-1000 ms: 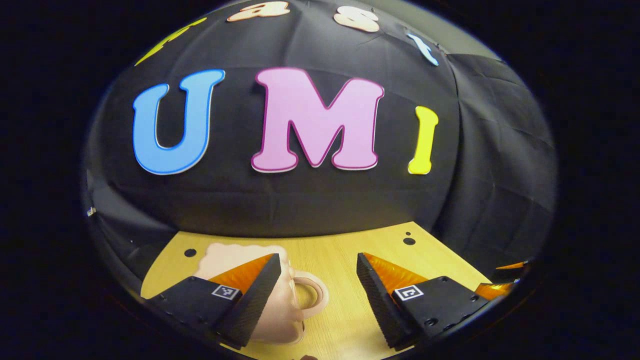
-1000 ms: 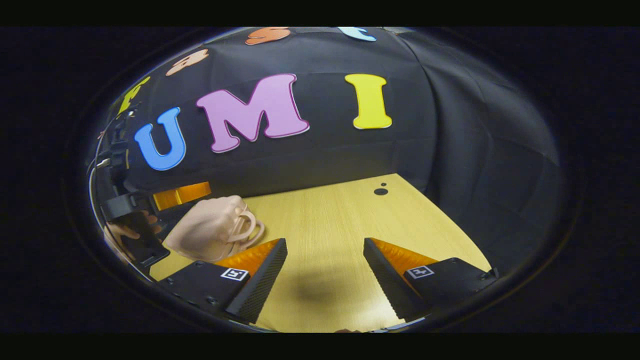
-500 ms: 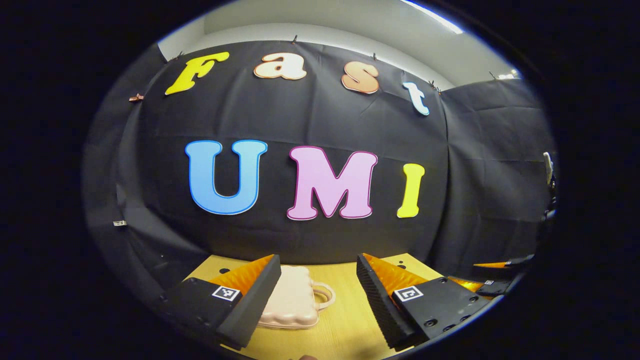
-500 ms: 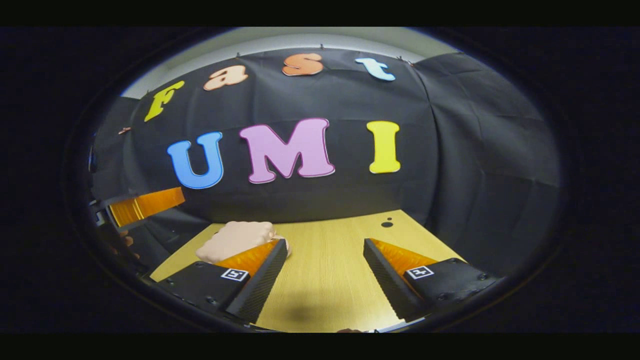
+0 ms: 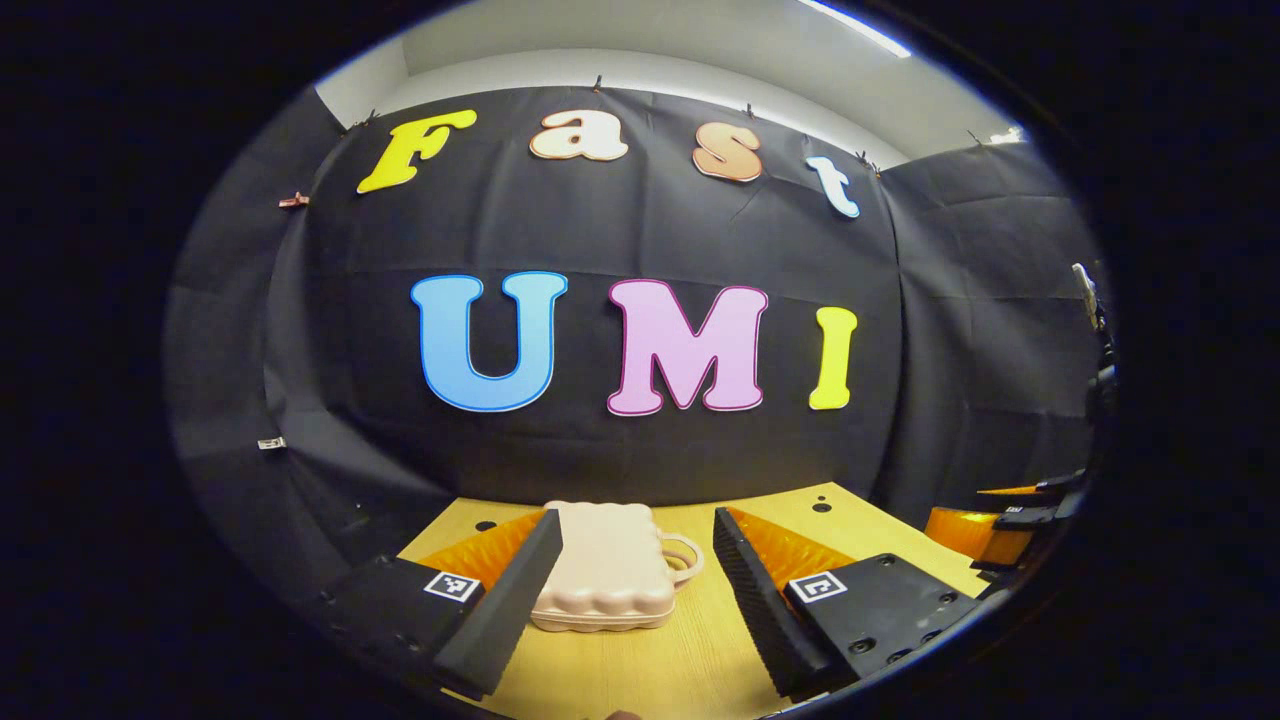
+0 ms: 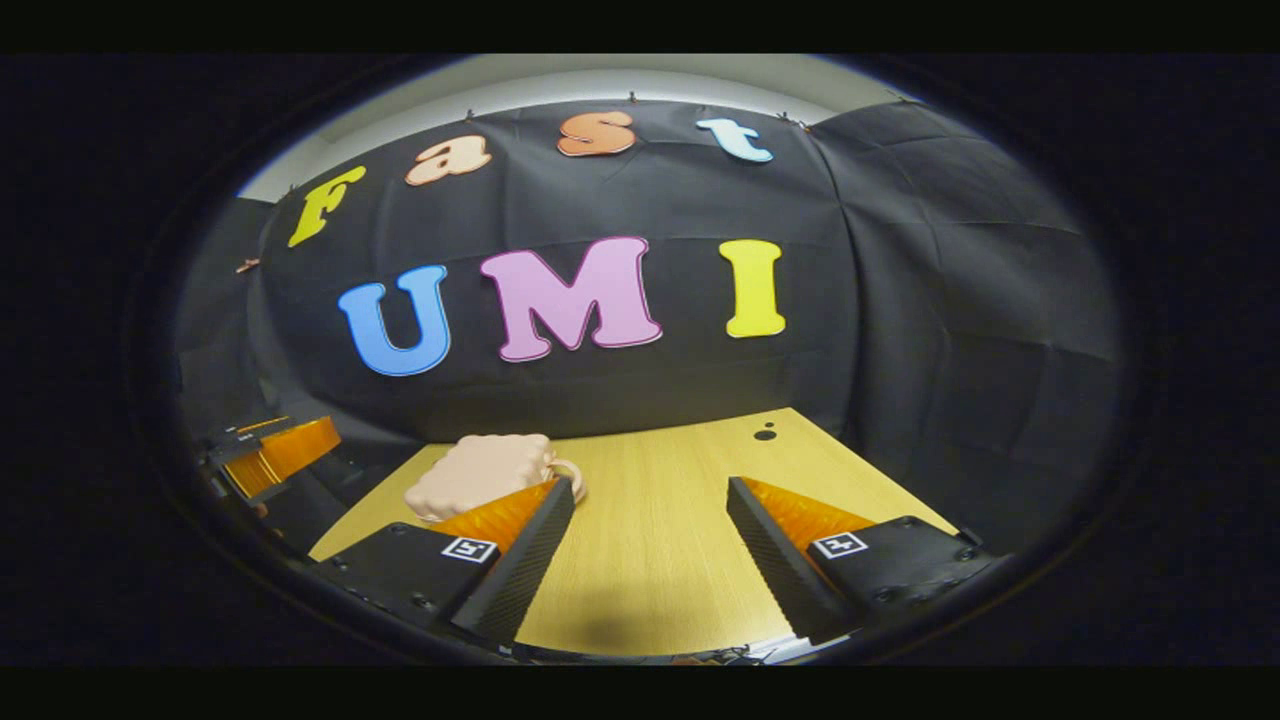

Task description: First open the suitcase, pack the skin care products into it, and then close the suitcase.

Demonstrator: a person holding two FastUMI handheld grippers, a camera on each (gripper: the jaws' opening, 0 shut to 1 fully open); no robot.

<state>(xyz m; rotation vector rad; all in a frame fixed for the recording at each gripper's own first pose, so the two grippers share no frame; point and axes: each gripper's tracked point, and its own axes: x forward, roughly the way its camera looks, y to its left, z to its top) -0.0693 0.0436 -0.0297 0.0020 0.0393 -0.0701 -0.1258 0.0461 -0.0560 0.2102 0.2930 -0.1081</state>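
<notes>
A small pale-pink suitcase (image 5: 605, 575) lies flat and closed on a light wooden table (image 5: 700, 660) in a booth walled with black cloth (image 5: 640, 240). Its scalloped shell faces up and its loop handle (image 5: 682, 560) points toward the right of the left gripper view. The case sits near the table's far edge, close to the cloth.

The left gripper (image 5: 637, 590) hangs above the table with its jaws spread wide and nothing between them; from that camera the suitcase lies just beyond the 2 fingers, partly hidden behind the left-hand one. At the right rim of that view, parts of the other gripper show, well apart from the case.

In the right gripper view, the right gripper (image 6: 650, 560) is likewise wide open and grips nothing, with bare tabletop (image 6: 650, 500) showing between its fingers. The suitcase (image 6: 480, 475) appears there to the left, just past the tip of the left-hand finger; whether the 2 touch cannot be told. The left gripper (image 6: 270, 455) shows at that view's left rim. A dark round hole (image 6: 765, 433) marks the table near its far right corner.
</notes>
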